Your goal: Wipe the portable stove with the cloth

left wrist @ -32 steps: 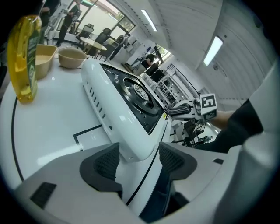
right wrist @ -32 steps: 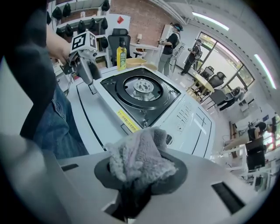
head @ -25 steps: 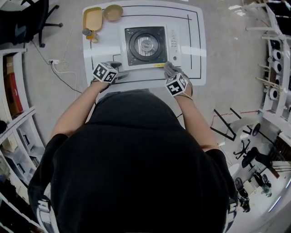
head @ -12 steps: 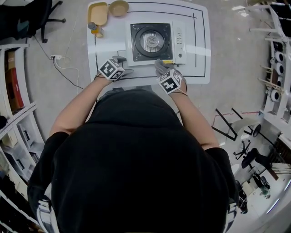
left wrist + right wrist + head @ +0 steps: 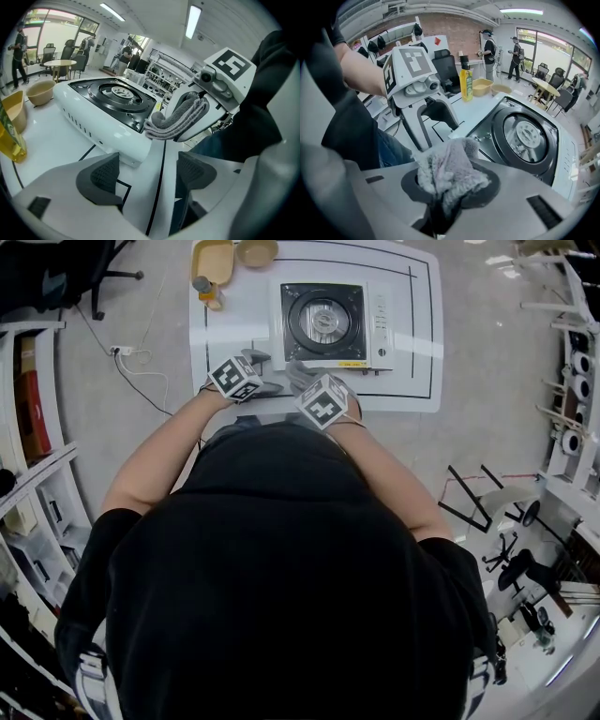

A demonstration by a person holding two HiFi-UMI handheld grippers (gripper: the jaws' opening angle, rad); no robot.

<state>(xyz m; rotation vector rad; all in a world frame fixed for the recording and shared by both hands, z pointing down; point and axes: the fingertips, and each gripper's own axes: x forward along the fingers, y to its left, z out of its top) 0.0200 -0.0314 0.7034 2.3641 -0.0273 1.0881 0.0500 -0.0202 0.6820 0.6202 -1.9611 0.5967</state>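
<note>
– Cloth (image 5: pixel 449 174) and stove: where are they?
– The grey cloth is bunched between the jaws of the right gripper (image 5: pixel 449 190). The jaws are clamped on it, and a tuft sticks out past the tips. The portable stove (image 5: pixel 336 326) sits on the white table (image 5: pixel 417 381), toward its far side. Its round black burner faces up and its control strip runs along the right.
– And the cloth relative to the stove?
– It is at the stove's near left corner. The left gripper view shows the cloth right against that corner, though whether it presses on it cannot be told.
– What about the left gripper (image 5: pixel 147 173)?
– Its jaws are opening and stand wide apart. Only the table top and a black line printed on it lie between the pads (image 5: pixel 102 176). The gripper points down at the table just left of the stove's near left corner, close beside the right gripper.
– Anything else on the table?
– At the far left corner there are a yellow tray (image 5: pixel 214 259), a tan bowl (image 5: pixel 256 251) and a small bottle (image 5: pixel 204 289) of yellow liquid. All three are well apart from both grippers.
</note>
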